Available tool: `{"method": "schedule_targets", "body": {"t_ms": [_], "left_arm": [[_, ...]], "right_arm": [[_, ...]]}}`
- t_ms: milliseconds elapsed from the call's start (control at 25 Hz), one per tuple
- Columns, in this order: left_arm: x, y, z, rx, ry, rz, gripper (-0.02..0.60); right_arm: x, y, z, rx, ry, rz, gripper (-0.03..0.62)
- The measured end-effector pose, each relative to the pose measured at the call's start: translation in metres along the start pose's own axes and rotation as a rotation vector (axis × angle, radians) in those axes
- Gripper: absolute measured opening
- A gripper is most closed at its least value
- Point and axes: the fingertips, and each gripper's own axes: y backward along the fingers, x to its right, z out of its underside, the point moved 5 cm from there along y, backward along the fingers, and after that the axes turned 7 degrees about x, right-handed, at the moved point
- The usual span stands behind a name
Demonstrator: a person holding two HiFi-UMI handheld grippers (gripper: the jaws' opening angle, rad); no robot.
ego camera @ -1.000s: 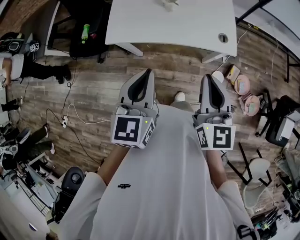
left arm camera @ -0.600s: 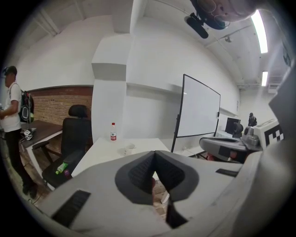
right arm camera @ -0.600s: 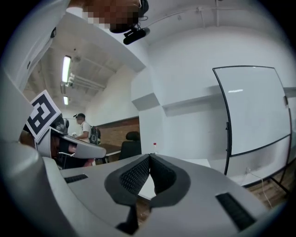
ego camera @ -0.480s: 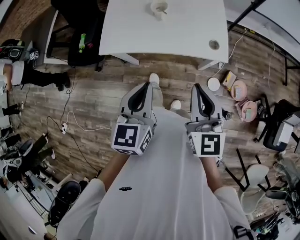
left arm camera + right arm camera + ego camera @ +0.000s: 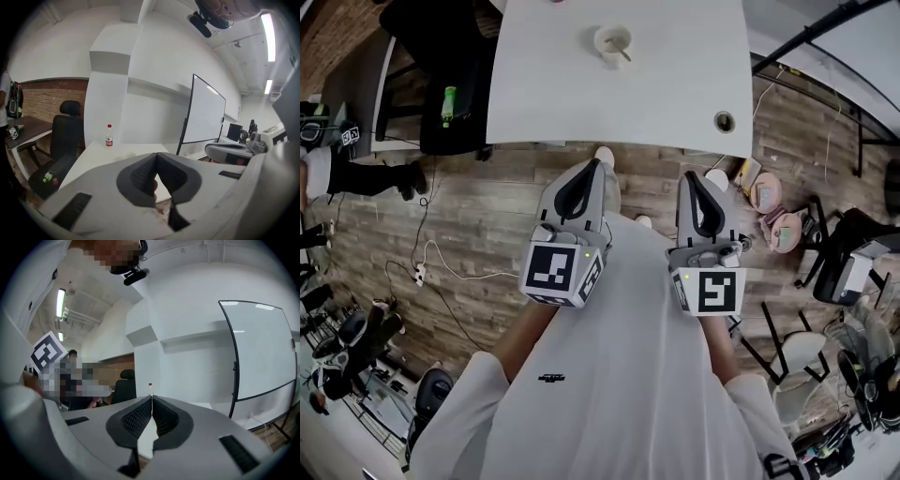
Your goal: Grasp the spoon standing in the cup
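Observation:
A white cup [image 5: 612,44] stands on the white table [image 5: 553,94] at the top of the head view, with a spoon [image 5: 622,51] leaning in it. Both grippers are held in front of the person's chest over the wooden floor, short of the table's near edge. My left gripper [image 5: 596,167] is shut with nothing in it, and its jaws meet in the left gripper view [image 5: 156,157]. My right gripper [image 5: 688,178] is also shut and empty, and the right gripper view [image 5: 152,398] shows its jaws touching. Neither gripper view shows the cup clearly.
A small water bottle [image 5: 108,136] stands at the table's far end. A black chair [image 5: 441,94] with a green bottle [image 5: 448,103] on it sits left of the table. A whiteboard [image 5: 204,117] stands to the right. Cables [image 5: 441,244] and clutter [image 5: 778,220] lie on the floor.
The person has stepped toward the table: it and the cup have slid down into fuller view. Both grippers stay shut and now sit nearer the table's edge.

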Motion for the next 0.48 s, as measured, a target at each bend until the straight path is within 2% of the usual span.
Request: {"method": "schedule_targets", "body": {"t_ms": [240,480], "left_arm": [[-0.057,-0.061,-0.03,-0.003,0.021,0.038,-0.005],[-0.112,-0.106,-0.043,-0.01,0.045,0.059,-0.005]], "right_arm": [[0.005,-0.078,-0.011,-0.017,-0.008,0.027,-0.001],[0.005,-0.148,-0.014,-0.028,-0.005,0.065,-0.002]]}}
